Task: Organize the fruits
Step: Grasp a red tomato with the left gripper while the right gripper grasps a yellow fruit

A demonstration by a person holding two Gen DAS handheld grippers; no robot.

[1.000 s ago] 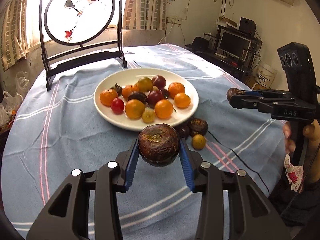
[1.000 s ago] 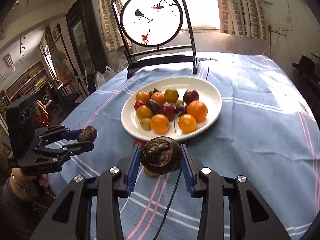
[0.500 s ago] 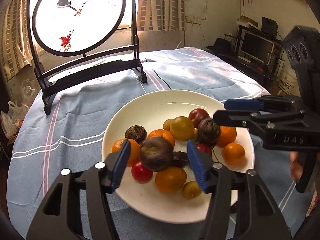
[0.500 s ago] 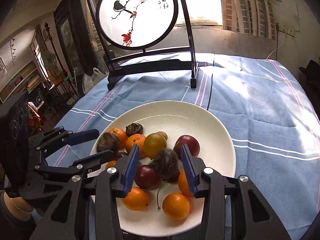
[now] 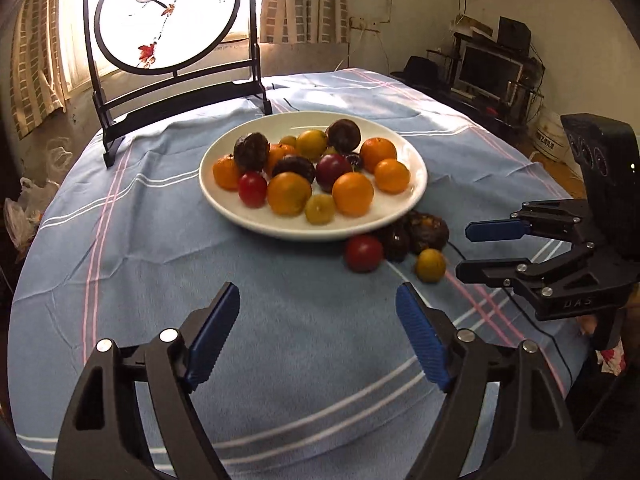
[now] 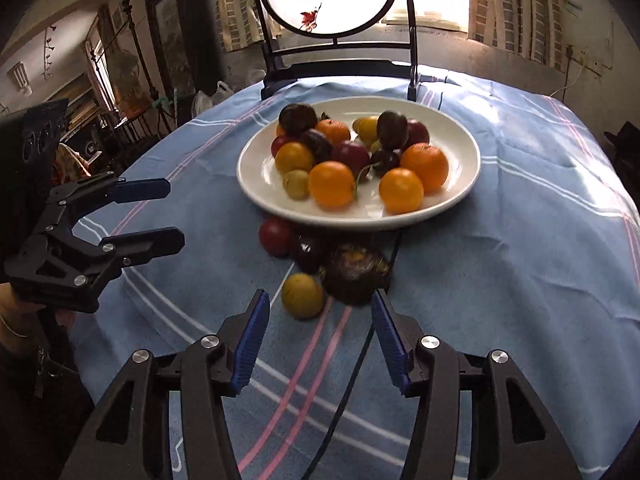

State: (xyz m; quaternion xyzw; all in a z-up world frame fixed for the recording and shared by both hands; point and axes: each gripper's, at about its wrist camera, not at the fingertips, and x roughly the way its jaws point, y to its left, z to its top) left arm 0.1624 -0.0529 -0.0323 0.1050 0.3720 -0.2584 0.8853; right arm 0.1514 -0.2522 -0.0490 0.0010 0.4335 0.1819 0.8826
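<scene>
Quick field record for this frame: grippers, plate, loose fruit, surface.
left gripper: open, empty, over the cloth short of the plate
right gripper: open, empty, just behind the loose fruit
plate: white, piled with orange, red, yellow and dark fruits
loose fruit on cloth: red fruit, yellow fruit, large dark fruit, small dark fruit, clustered at the plate's near edge
surface: blue striped tablecloth
background: round painted screen on the table behind the plate
</scene>
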